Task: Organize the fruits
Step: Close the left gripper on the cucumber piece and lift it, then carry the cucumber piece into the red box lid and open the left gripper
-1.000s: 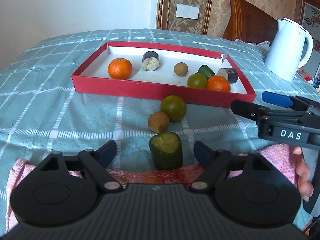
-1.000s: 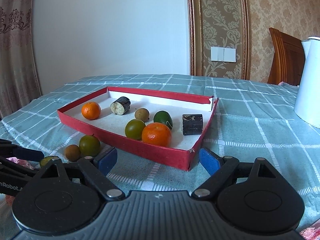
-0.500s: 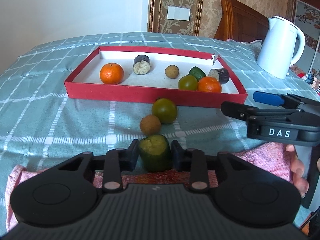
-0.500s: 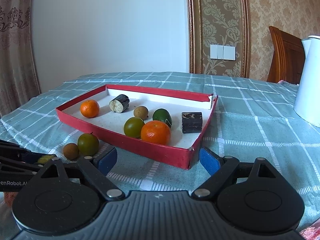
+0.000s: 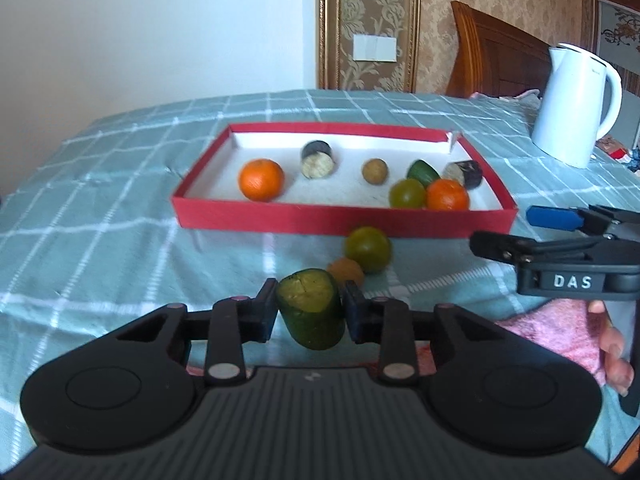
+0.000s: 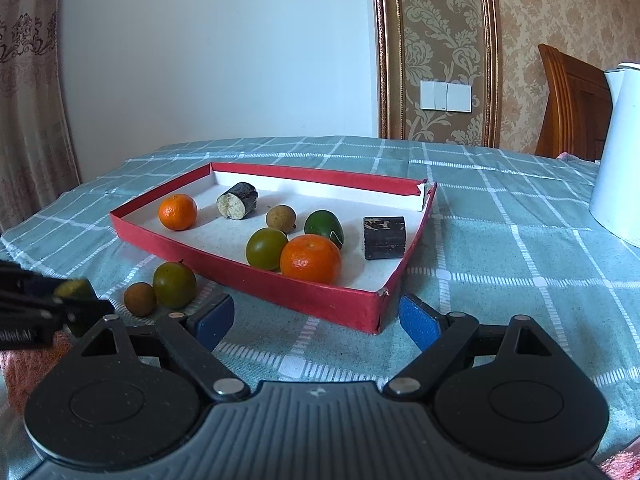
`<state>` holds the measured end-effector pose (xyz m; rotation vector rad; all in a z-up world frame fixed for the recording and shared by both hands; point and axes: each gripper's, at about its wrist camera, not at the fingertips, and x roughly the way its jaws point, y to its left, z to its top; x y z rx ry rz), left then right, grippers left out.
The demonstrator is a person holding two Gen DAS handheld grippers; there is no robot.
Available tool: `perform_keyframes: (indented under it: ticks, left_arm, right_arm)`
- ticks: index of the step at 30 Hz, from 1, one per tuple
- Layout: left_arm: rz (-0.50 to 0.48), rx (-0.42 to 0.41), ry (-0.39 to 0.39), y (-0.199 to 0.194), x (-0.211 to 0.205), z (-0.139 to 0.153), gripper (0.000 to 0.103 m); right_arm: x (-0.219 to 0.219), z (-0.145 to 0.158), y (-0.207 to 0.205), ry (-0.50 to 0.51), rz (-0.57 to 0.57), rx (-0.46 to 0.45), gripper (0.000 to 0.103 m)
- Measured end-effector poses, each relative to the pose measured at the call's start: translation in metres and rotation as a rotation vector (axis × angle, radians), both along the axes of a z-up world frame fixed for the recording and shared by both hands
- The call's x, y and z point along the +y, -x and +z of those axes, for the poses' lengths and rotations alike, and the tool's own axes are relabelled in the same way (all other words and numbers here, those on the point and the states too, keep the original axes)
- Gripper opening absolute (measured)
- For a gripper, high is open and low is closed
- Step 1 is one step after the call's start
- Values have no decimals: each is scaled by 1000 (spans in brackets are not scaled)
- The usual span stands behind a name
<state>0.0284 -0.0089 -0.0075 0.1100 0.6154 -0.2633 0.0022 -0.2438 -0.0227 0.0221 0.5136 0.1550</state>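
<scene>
My left gripper [image 5: 310, 308] is shut on a green cut fruit chunk [image 5: 312, 312] and holds it lifted above the cloth, short of the red tray [image 5: 344, 222]. The chunk also shows at the left edge of the right wrist view [image 6: 74, 290]. A green round fruit [image 5: 367, 249] and a small brown fruit [image 5: 346, 271] lie on the cloth just before the tray. The tray [image 6: 280, 284] holds two oranges, a green round fruit, a brown fruit, a green piece and two dark cut chunks. My right gripper [image 6: 316, 320] is open and empty near the tray's front right corner.
A white kettle [image 5: 576, 104] stands at the back right on the checked green cloth [image 5: 100, 200]. A pink towel [image 5: 556, 328] lies at the near edge. A wooden chair back and a wall stand behind the table.
My left gripper closed on the green chunk and has lifted it off the cloth. The right gripper has barely moved.
</scene>
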Motion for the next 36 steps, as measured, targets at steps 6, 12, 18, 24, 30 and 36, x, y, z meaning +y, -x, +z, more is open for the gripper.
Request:
perform_keyframes:
  ticks: [6,12,18,24,30,36]
  left_arm:
    - [17,-29,-28,-8,6,7,29]
    - [23,-49,-44,-20,9,13,29]
    - [13,-66,-5,-44,9,24,29]
    - [-30,-97,11,-82,-15,27,29]
    - [-51,-86,-42,-111,-43,12,29]
    - [-53,-41,-56,-130,-53,-3,29]
  right_arm:
    - [0,0,0,0,0,1,90]
    - [1,-1,-2,2,0,14,90]
    - [2,-1,-3,5,7,22,90]
    - [1,-2,-4,4,9,29,90]
    - [0,-3,-6,-15,16,39,90]
    - [-1,-4,-8,-30,25,53,90]
